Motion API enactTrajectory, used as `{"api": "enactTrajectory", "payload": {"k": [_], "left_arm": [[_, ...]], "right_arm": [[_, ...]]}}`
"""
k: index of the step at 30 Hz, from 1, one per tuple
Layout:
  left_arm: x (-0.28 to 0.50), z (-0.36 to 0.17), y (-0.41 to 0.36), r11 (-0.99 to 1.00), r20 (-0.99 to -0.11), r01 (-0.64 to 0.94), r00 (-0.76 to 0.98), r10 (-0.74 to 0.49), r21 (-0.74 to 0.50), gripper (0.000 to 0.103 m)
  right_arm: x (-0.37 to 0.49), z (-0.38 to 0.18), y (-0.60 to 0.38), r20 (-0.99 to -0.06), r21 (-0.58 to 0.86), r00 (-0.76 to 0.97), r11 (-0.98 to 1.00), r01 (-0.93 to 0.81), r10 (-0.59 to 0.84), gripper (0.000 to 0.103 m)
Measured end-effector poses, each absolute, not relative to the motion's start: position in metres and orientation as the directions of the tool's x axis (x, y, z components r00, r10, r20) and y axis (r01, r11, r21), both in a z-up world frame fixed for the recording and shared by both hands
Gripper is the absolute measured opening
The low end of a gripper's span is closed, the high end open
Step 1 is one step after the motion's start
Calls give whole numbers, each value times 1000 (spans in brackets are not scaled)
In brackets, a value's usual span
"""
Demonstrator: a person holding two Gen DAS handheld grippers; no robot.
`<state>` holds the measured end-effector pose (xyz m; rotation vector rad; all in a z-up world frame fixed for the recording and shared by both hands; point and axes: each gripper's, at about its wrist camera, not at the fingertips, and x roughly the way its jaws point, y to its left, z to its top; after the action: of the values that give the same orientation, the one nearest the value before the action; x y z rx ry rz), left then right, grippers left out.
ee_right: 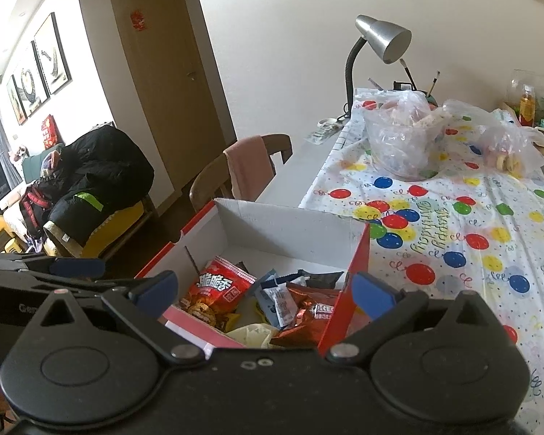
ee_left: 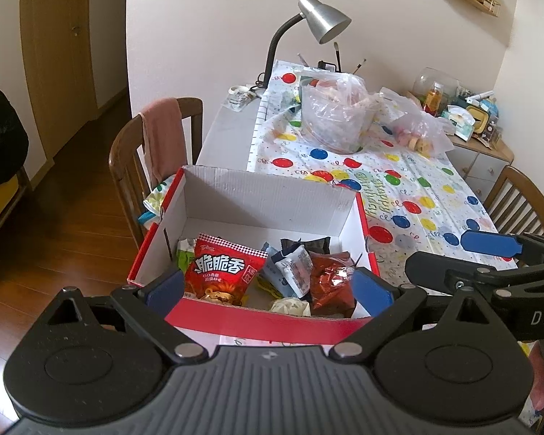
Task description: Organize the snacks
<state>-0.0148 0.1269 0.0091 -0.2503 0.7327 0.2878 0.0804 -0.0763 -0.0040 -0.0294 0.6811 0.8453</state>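
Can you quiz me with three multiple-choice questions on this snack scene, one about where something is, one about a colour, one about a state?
1. Where does the big red snack bag lie?
A. inside the red-and-white box
B. on the chair
C. under the lamp

2. What colour is the cloth draped over the chair back?
A. green
B. pink
C. black

3. How do the left gripper and right gripper stand?
A. both shut on a packet
B. left shut, right open
C. both open and holding nothing

Answers:
1 A, the bag sits among the other packets within the box walls.
2 B, the cloth hanging over the wooden back is pink.
3 C, in each wrist view the blue pads are spread wide with nothing between them.
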Motion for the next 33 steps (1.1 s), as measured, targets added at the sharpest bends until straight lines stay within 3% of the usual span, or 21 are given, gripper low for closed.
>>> {"api": "enactTrajectory", "payload": {"k": [33], "left_arm": [[-16,15,123,935,-679,-331,716,161,-127,99]], "right_arm": [[86,-7,-91,-584,251,485,713,-655,651,103]]}}
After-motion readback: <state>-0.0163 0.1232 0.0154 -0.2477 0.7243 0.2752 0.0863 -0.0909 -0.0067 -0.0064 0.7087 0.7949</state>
